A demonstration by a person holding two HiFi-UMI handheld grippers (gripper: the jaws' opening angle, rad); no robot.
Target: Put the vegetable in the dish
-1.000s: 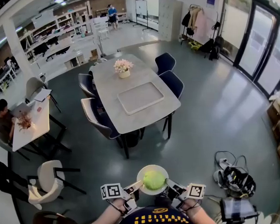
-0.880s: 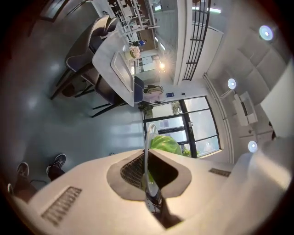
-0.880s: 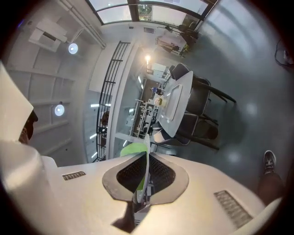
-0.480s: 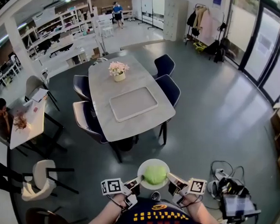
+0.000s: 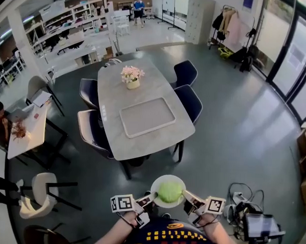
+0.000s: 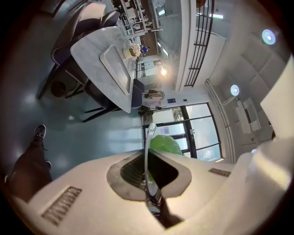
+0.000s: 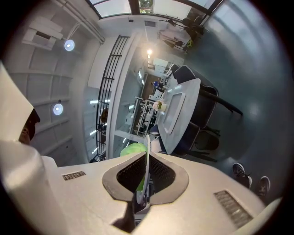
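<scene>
A round green vegetable (image 5: 169,192) lies in a pale dish (image 5: 158,181) that I carry in the air, low in the head view. My left gripper (image 5: 149,200) is shut on the dish's left rim, and my right gripper (image 5: 186,199) is shut on its right rim. In the left gripper view the dish rim (image 6: 148,151) stands edge-on between the jaws with the vegetable (image 6: 166,144) just past it. The right gripper view shows the same: the dish rim (image 7: 146,165) is pinched between the jaws, the vegetable (image 7: 133,149) to its left.
Ahead stands a grey table (image 5: 112,128) with a shallow tray (image 5: 146,117) and a flower pot (image 5: 132,76), dark chairs (image 5: 190,102) around it. A cart with cables and a device (image 5: 257,222) sits right of me. A white chair (image 5: 36,195) and a side table (image 5: 28,132) stand at the left.
I have walked forward with the dish held in both grippers; the grey table has come nearer and lower in the head view. Both grips look unchanged.
</scene>
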